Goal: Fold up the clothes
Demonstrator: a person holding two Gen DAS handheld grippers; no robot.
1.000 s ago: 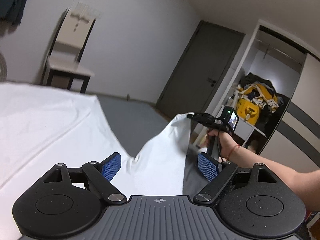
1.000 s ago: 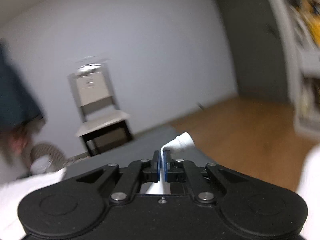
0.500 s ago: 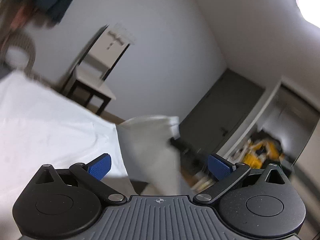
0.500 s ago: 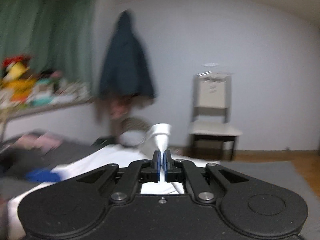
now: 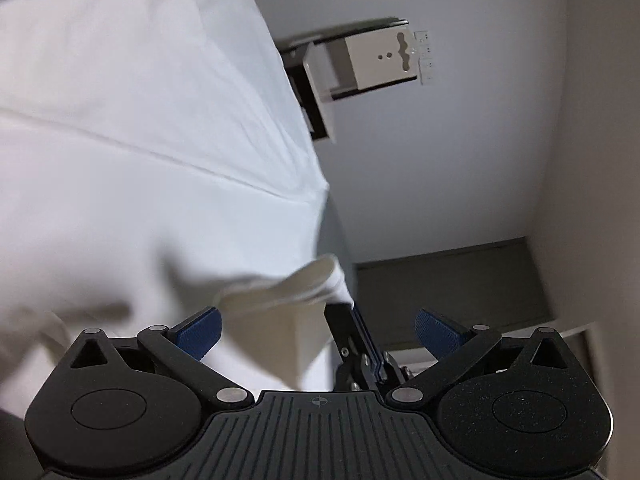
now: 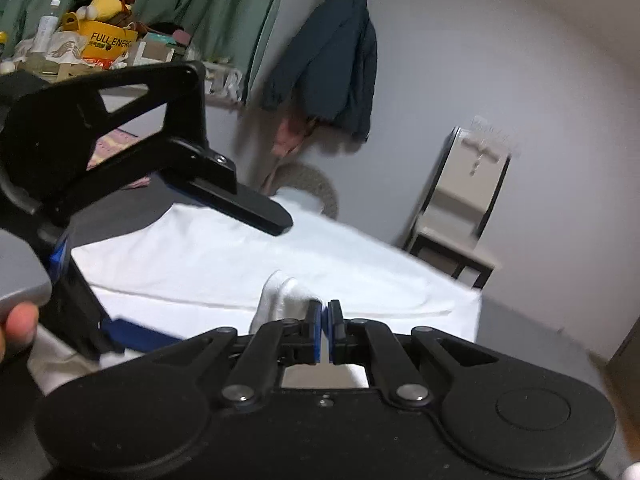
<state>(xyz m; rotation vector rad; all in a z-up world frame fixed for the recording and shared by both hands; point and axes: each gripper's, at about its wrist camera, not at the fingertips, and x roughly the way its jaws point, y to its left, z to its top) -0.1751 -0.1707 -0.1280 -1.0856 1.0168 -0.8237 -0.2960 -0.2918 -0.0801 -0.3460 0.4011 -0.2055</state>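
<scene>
Your right gripper (image 6: 325,330) has carried its pinched corner of the white garment (image 6: 260,264) up and across, so that it now sits directly ahead of your left gripper (image 5: 318,330), between its wide-spread blue pads (image 5: 200,330). The left gripper holds nothing. The right jaws stand nearly together, with a thin gap showing in the right view; cloth bunches just to their left, so the hold looks marginal. This likely prepares a handover or a fold. Motion blur obscures the pinched hem, and the garment's far edges are cut off.
</scene>
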